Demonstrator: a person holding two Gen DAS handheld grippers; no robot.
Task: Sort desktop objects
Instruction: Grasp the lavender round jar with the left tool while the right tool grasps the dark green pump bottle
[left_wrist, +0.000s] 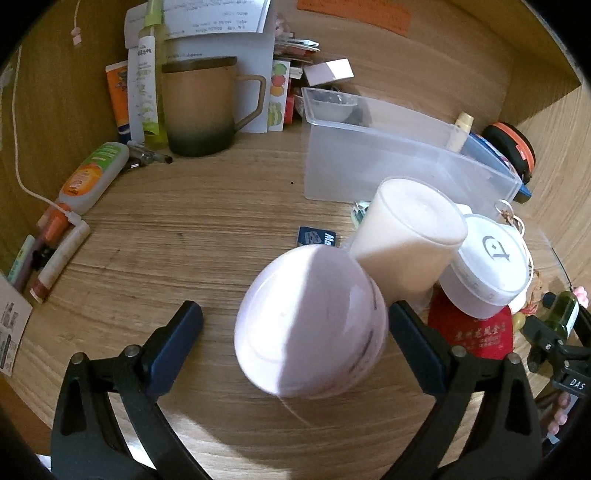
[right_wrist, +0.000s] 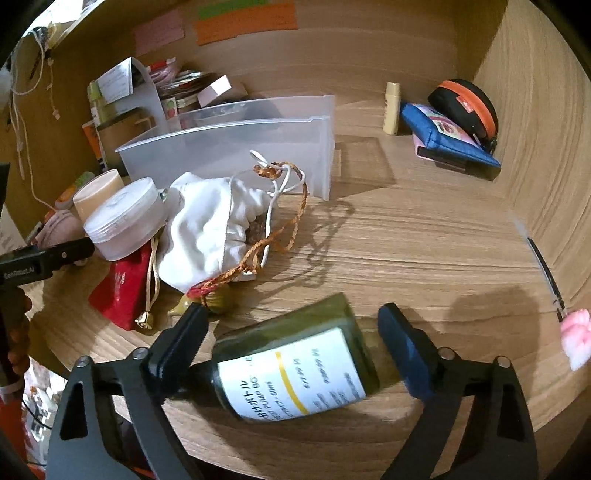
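Two items lie between spread jaws on the desk (left_wrist: 192, 229): a pale jar (left_wrist: 314, 328) within the left gripper (left_wrist: 295, 343), and a green bottle (right_wrist: 295, 365), on its side, within the right gripper (right_wrist: 291, 343); neither is clamped. Both look rigid, smooth and likely slippery. The jar is best taken across its wall, the bottle across its labelled body.
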